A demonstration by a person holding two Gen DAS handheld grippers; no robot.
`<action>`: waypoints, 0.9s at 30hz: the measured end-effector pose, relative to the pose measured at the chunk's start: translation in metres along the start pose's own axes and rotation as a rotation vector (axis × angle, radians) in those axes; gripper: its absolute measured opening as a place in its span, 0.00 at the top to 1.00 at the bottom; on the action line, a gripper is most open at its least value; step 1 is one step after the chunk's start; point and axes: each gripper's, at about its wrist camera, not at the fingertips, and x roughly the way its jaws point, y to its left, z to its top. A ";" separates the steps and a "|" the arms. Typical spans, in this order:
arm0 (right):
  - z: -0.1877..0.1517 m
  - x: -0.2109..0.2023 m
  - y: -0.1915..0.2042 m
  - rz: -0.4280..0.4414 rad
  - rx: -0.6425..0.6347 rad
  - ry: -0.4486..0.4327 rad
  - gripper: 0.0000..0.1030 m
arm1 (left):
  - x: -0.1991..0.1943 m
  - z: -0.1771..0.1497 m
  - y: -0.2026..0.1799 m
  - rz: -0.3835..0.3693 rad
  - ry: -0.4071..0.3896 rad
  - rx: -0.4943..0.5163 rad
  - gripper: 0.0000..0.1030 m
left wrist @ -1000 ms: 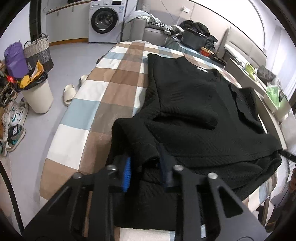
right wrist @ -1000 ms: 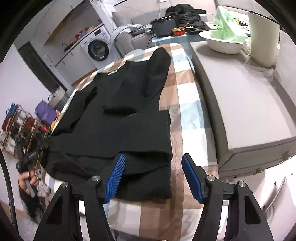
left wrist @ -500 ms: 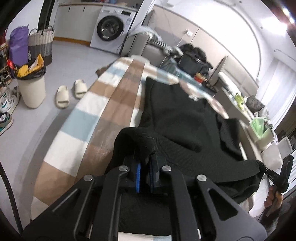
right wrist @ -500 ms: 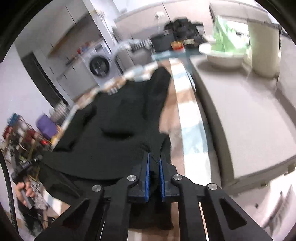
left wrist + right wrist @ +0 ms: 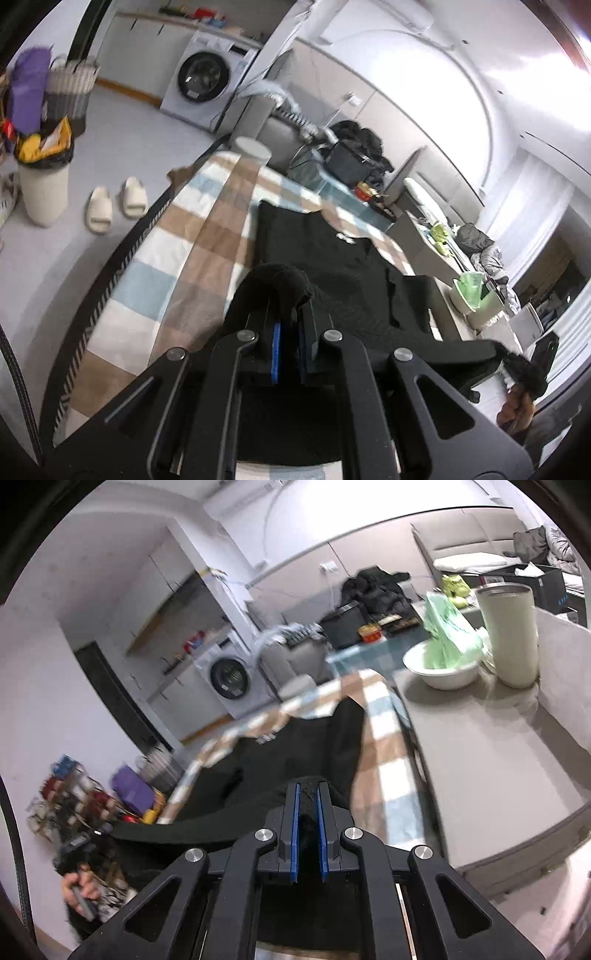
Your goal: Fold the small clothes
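Note:
A black knit sweater (image 5: pixel 332 273) lies lengthwise on a table covered by a checked brown, blue and white cloth (image 5: pixel 184 236). My left gripper (image 5: pixel 286 306) is shut on the sweater's near left hem corner, and a fold of the fabric bulges over its tips. My right gripper (image 5: pixel 307 794) is shut on the near right hem corner of the sweater (image 5: pixel 295 746). Both corners are lifted, so the hem hangs stretched between the two grippers. A white neck label (image 5: pixel 347 238) shows at the far end.
A grey cabinet top (image 5: pixel 480 760) flanks the table on the right, bearing a white bowl with green bags (image 5: pixel 443 664) and a tall beige cup (image 5: pixel 509 635). On the floor at left stand a bin (image 5: pixel 42 192) and slippers (image 5: pixel 114 203). A washing machine (image 5: pixel 207 88) stands at the back.
Both grippers closed on the sweater's near hem corners and rose, lifting the hem off the table. The views tipped up toward the far wall.

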 end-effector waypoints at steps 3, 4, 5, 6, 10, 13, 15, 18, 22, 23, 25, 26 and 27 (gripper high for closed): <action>-0.005 0.023 -0.002 -0.055 -0.001 0.047 0.92 | 0.028 -0.001 0.015 0.043 0.055 -0.023 0.95; -0.007 0.031 -0.004 -0.092 -0.001 0.060 0.92 | 0.039 -0.002 0.020 0.056 0.076 -0.027 0.95; -0.007 0.038 -0.006 -0.127 -0.004 0.071 0.92 | 0.049 -0.003 0.024 0.064 0.099 -0.028 0.95; -0.007 0.046 -0.008 -0.168 -0.011 0.084 0.91 | 0.059 -0.004 0.029 0.088 0.123 -0.039 0.95; -0.007 0.064 -0.024 -0.252 0.025 0.162 0.79 | 0.074 -0.013 0.042 0.107 0.169 -0.084 0.94; -0.014 0.057 -0.031 -0.185 0.053 0.200 0.61 | 0.070 -0.019 0.039 0.124 0.170 -0.053 0.87; -0.019 0.051 -0.029 -0.156 0.042 0.206 0.59 | 0.069 -0.023 0.038 0.127 0.177 -0.048 0.84; -0.029 0.045 -0.024 -0.102 0.033 0.244 0.59 | 0.062 -0.031 0.032 0.122 0.184 -0.027 0.82; -0.043 0.045 -0.009 -0.093 -0.053 0.295 0.56 | 0.058 -0.033 0.028 0.119 0.172 -0.015 0.82; -0.045 0.048 -0.007 -0.091 -0.063 0.306 0.55 | 0.059 -0.032 0.029 0.126 0.165 -0.015 0.82; -0.047 0.060 -0.006 -0.102 -0.065 0.321 0.54 | 0.062 -0.030 0.029 0.121 0.158 -0.016 0.84; -0.047 0.066 -0.007 -0.099 -0.061 0.323 0.54 | 0.064 -0.029 0.030 0.119 0.157 -0.021 0.86; -0.046 0.071 -0.008 -0.093 -0.049 0.312 0.55 | 0.066 -0.027 0.031 0.113 0.148 -0.029 0.94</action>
